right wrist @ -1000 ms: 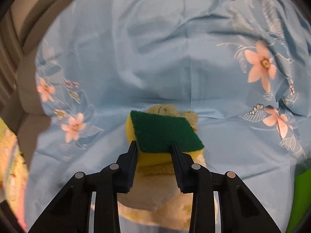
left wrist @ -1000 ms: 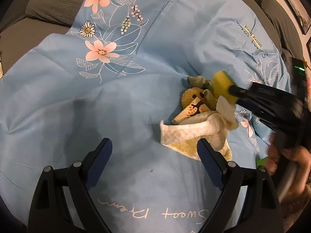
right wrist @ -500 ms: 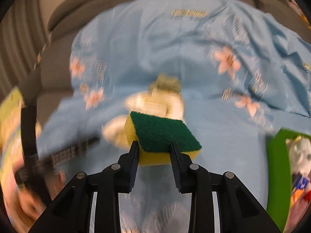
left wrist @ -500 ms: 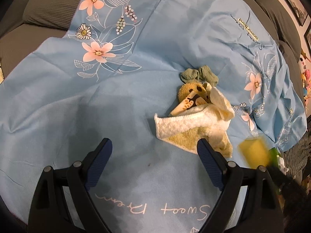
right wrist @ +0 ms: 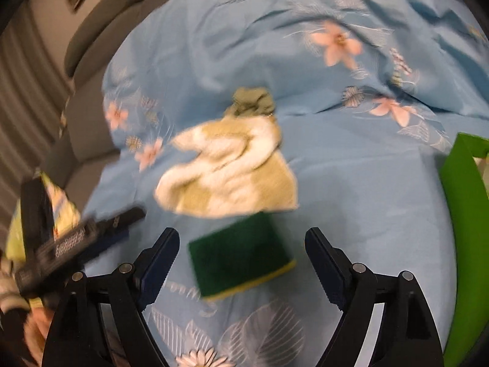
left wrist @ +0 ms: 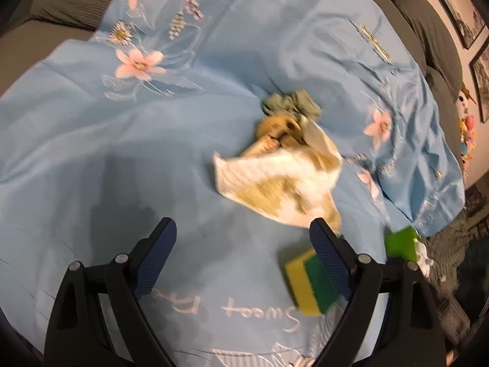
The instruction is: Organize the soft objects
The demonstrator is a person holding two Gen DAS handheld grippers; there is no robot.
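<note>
Sponge [right wrist: 241,255] green-side up, long axis tilted sideways

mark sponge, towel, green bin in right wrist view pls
sponge [right wrist: 240,252]: right wrist view, on its dark green scouring face.
towel [right wrist: 226,171]: right wrist view, on the white middle fold.
green bin [right wrist: 464,189]: right wrist view, on its outer side wall.

The pale blue bed cover [right wrist: 351,183] printed with pink flowers is a smooth, thin woven cloth with a faint sheen, lightly creased; the cream and tan towel [right wrist: 232,171] is thick, nubbly terry; the yellow sponge with its dark green scouring face [right wrist: 241,260] looks foamy below, coarse and matt on top; the bright green bin [right wrist: 461,189] seems smooth and matt, plastic or card; both grippers' black frames look like matt plastic, their blue pads [left wrist: 159,253] finely ribbed.
</note>
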